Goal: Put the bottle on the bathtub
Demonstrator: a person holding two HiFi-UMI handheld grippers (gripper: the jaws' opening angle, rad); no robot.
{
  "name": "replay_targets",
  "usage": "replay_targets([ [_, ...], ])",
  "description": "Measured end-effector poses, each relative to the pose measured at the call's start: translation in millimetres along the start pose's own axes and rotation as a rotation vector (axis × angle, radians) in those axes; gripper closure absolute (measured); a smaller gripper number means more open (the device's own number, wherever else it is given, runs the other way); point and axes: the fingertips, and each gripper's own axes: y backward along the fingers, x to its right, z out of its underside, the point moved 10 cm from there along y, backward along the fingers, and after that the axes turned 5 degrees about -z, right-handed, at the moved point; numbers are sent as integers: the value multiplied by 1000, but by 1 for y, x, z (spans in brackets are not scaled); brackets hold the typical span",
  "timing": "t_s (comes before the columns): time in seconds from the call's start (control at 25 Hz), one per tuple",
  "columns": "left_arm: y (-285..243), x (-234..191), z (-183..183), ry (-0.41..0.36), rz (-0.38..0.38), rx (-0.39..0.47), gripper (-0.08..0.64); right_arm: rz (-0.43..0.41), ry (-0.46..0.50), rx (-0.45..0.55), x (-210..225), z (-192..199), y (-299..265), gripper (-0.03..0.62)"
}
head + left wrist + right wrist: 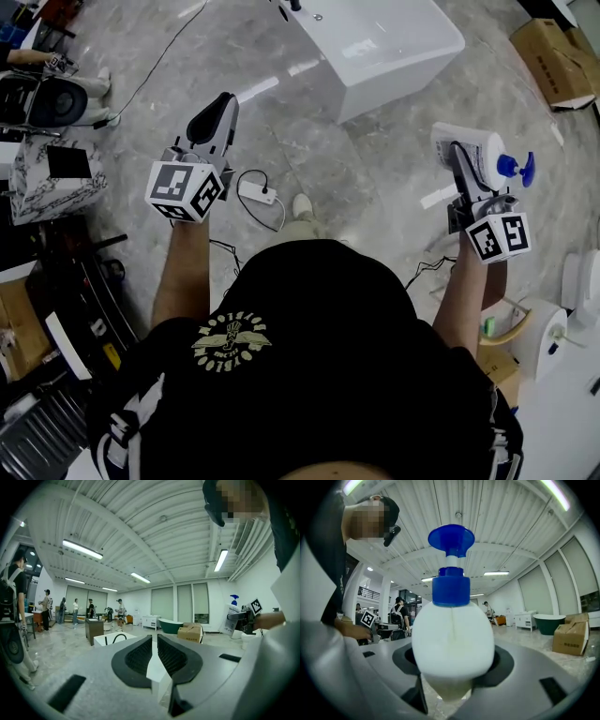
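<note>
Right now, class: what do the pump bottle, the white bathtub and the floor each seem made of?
The bottle: likely plastic, a smooth white body with a moulded seam; its blue pump looks likewise. The bathtub: glossy white, acrylic or ceramic, unclear which; bright highlights show. The floor: polished grey veined stone or stone-look tile, mirroring lights.

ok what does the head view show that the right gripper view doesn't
Only the head view: the white bathtub ahead on the floor, and a power strip with its cable. Only the right gripper view: a dark green tub and people standing in the background. Both: the white bottle with a blue pump, gripped in the right tongs.
</note>
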Motion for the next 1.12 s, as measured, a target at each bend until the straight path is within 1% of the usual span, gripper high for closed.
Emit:
replay_targets([
  [0.2,-39,-26,4,29,41,-1,522,34,7,0,2,-5,-30,331],
  [0.36,-68,-40,-2,36,96,19,523,80,8,13,3,-17,-43,331],
  [0.44,-80,-47,-5,36,122,31,523,98,24,28,1,-25,-48,331],
  [0.6,-99,-56,-4,53,149,31,525,126,65,21,-1,-33,-47,331],
  [0.76,-114,-51,-5,47,184,38,525,172,65,36,11,-40,-33,331],
  [0.84,-122,-50,-1,47,186,27,525,179,63,43,18,-38,-35,331],
  [0.96,-132,-48,2,45,174,7,525,161,56,43,31,-32,-44,331],
  [1.12,-144,-48,-8,26,137,10,525,124,33,62,55,-28,-62,331],
])
